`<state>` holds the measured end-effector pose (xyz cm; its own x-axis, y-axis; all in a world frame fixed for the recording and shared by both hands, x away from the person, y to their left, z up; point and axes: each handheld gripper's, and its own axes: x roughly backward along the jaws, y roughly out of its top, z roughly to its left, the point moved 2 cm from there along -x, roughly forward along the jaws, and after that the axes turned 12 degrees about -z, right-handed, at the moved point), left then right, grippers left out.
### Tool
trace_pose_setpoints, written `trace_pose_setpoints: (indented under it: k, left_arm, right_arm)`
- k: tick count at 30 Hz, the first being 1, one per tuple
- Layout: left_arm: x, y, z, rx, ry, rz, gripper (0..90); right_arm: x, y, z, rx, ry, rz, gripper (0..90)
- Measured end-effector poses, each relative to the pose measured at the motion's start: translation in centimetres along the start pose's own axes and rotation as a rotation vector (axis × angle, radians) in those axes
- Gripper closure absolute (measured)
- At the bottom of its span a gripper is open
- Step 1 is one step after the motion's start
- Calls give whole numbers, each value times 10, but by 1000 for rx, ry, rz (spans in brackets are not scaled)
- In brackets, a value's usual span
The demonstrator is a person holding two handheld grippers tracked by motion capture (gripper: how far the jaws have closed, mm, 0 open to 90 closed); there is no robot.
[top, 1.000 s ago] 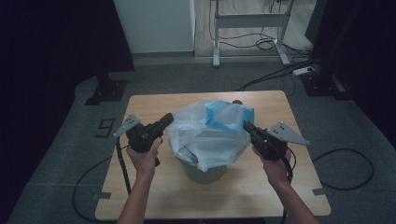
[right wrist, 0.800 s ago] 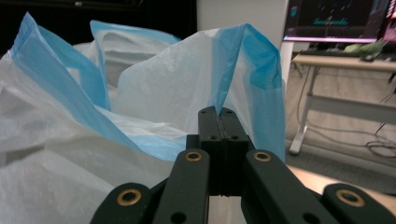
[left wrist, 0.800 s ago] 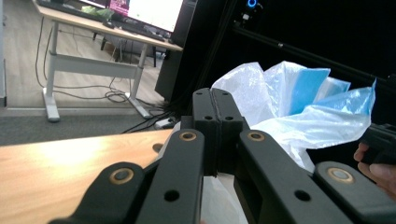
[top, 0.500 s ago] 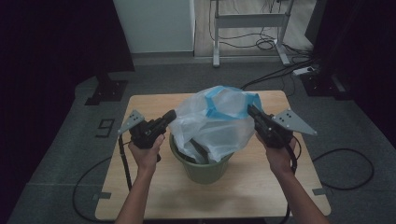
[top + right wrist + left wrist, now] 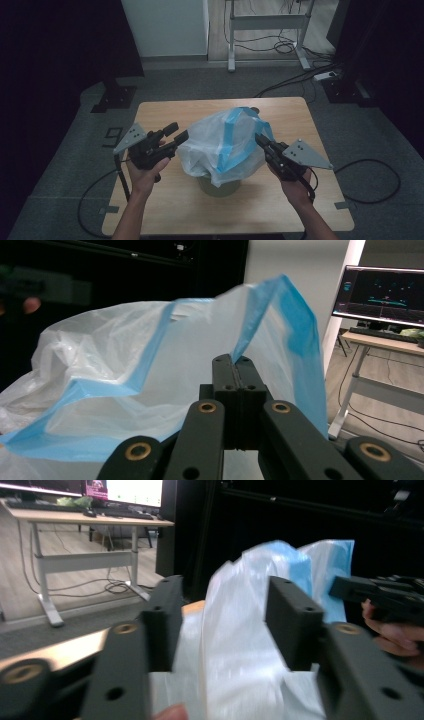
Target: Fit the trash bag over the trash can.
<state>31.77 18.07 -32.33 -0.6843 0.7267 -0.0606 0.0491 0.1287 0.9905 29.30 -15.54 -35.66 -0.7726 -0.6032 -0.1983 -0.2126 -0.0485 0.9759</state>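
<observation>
A translucent white plastic bag point(image 5: 225, 145) with a blue band billows over a green bin point(image 5: 220, 186) in the middle of the wooden table point(image 5: 165, 112). My right gripper point(image 5: 260, 139) is at the bag's right side. In the right gripper view it point(image 5: 235, 360) is shut on the blue band of the bag point(image 5: 125, 370). My left gripper point(image 5: 176, 134) is at the bag's left edge. Its jaws point(image 5: 227, 595) stand open with the bag's film point(image 5: 235, 645) showing between them; I cannot tell whether they touch it. The bag hides most of the bin.
Past the table's far edge stands a white-legged desk frame point(image 5: 267, 22) with cables point(image 5: 285, 47) on the floor. A power strip point(image 5: 325, 76) and dark stands sit at the right. Cables trail from both grippers off the table's near corners.
The bag, lifted clear of the bin's rim half a second ago, has come back down over it. Both grippers have dropped a little, and the left jaws now stand apart.
</observation>
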Motion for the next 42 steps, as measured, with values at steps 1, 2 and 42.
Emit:
trace_pose_setpoints:
  k: [1, 2, 42]
  left_arm:
    - [-6, 3, -1, -13, 0, 12, 436]
    - [-12, 5, 0, -18, -7, 29, 418]
    - [-8, -1, 25, 65, 86, -130, 898]
  right_arm:
    - [0, 0, 0, 0, 2, 0, 889]
    - [0, 0, 1, 0, 4, 2, 889]
    - [-24, -5, -39, -8, -109, 55, 889]
